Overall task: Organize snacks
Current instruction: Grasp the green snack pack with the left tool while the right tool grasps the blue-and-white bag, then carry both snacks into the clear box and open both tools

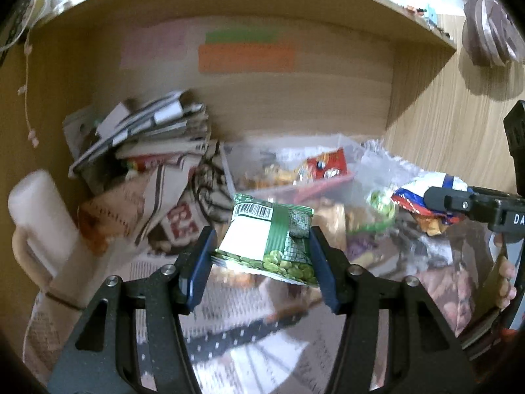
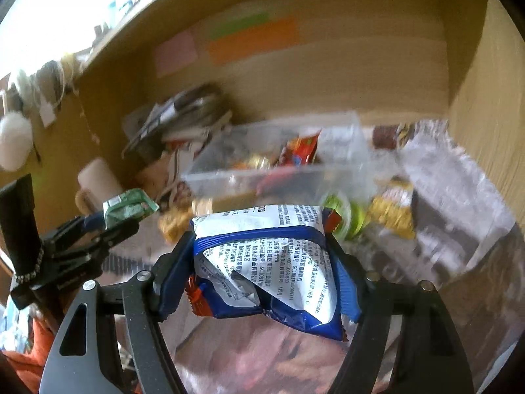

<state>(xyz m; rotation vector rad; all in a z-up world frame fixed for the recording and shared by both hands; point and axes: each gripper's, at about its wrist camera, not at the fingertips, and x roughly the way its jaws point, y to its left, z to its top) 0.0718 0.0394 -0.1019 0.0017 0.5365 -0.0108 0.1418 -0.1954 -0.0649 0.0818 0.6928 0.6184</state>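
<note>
— What has the left gripper [image 1: 261, 256] got?

— A green snack packet [image 1: 269, 239], pinched between its blue pads. The barcode end points away from the hand, toward the clear plastic tub [image 1: 331, 184], and the packet hangs clear of the clutter, in front of the tub.

— And the right gripper [image 2: 262, 269]?

— Clamped on a blue and white packet [image 2: 269, 262] covered in small print. The packet is crumpled, squeezed in at both sides, with an orange edge poking out below. It too sits on the near side of the tub, just off to the right of the green one.

— Is anything in the tub?

— A red wrapper [image 1: 328, 164] and some yellowish pieces beside it, though it is all blurred. The tub stands at the back of a wooden shelf [image 1: 295, 108], close to the back wall.

— What is around the tub?

— Left of it, a heap of folded papers and bags [image 1: 147, 138], and further left a pale mug [image 1: 39, 216] with a handle. In front of the tub and to its right, a small round green thing [image 2: 344, 216] and a yellow wrapper [image 2: 393, 216] lie on crinkled clear plastic [image 2: 459, 197].

— And above the tub?

— Coloured notes are stuck on the back wall: a green strip [image 1: 242, 35], an orange one [image 1: 246, 58] under it, and a pink one [image 2: 175, 54] to their left.
</note>
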